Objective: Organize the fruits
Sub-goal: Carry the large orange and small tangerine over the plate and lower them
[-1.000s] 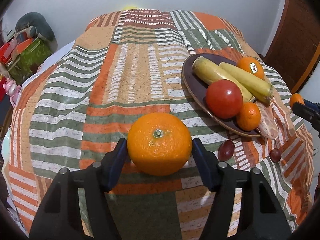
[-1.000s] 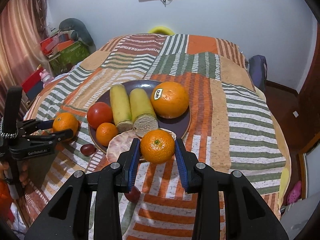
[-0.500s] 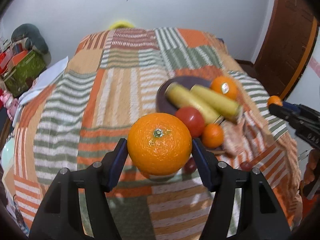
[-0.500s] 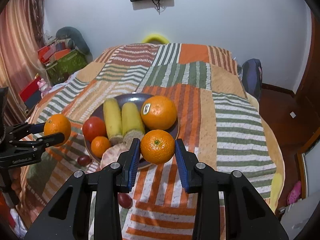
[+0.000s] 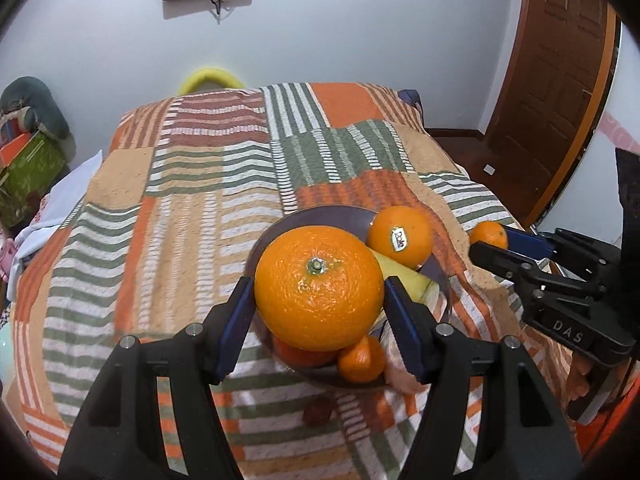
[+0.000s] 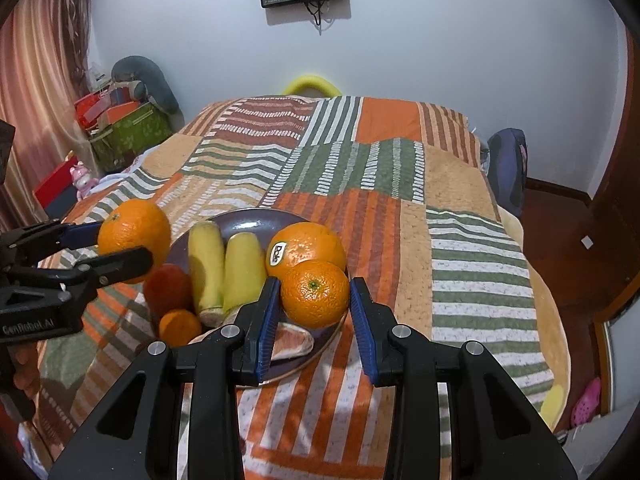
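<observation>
The left gripper pinches a large orange between its blue pads, stem end turned toward the camera and slightly up; being round, it shows no long axis. The right gripper likewise clamps a smaller orange, its stem scar facing the camera. In the right wrist view the large orange sits at about 9 o'clock from the dark plate, above its left rim, while the smaller orange hangs over the plate's near right edge at about 5 o'clock. The plate rests on the striped patchwork blanket. On it lie two yellow bananas, side by side, long axes running from 12 to 6 o'clock with cut ends nearest the camera. At 3 o'clock from them sits one stickered orange, label facing the camera. At 9 o'clock from the bananas is one red tomato, and at 7 o'clock one small mandarin. A pinkish peel-like piece lies at the near rim. In the left wrist view one dark grape lies on the blanket just off the plate at 6 o'clock.
</observation>
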Available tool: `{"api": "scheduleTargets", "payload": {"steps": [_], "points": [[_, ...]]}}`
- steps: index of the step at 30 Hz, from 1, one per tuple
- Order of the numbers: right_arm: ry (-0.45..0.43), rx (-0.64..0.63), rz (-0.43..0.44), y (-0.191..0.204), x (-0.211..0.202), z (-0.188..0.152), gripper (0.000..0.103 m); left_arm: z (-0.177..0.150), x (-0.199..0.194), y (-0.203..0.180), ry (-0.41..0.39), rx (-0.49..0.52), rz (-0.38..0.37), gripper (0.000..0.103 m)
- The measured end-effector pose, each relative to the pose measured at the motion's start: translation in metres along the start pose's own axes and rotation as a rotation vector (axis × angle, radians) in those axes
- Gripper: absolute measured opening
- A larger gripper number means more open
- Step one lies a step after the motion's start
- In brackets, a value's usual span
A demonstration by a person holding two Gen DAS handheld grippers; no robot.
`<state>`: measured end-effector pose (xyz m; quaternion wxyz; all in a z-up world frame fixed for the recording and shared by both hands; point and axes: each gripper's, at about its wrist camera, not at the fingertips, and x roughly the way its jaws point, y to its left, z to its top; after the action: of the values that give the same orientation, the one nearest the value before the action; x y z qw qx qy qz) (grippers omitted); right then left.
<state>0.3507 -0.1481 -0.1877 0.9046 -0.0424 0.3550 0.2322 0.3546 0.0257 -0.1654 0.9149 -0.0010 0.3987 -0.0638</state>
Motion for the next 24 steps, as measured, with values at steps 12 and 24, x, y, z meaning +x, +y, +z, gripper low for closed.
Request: {"api": "scheduleTargets", "payload": {"steps": [12, 24], "points": [[-0.004, 0.007, 0.013, -0.007, 0.01, 0.005, 0.032, 0.009, 0.041, -0.008, 0.041, 0.031, -0.017, 0.065], [-0.009, -0.01, 0.025, 0.003, 0.011, 0.013, 0.032, 0.011, 0.013, -0.004, -0.039, 0.033, 0.01, 0.069]]}}
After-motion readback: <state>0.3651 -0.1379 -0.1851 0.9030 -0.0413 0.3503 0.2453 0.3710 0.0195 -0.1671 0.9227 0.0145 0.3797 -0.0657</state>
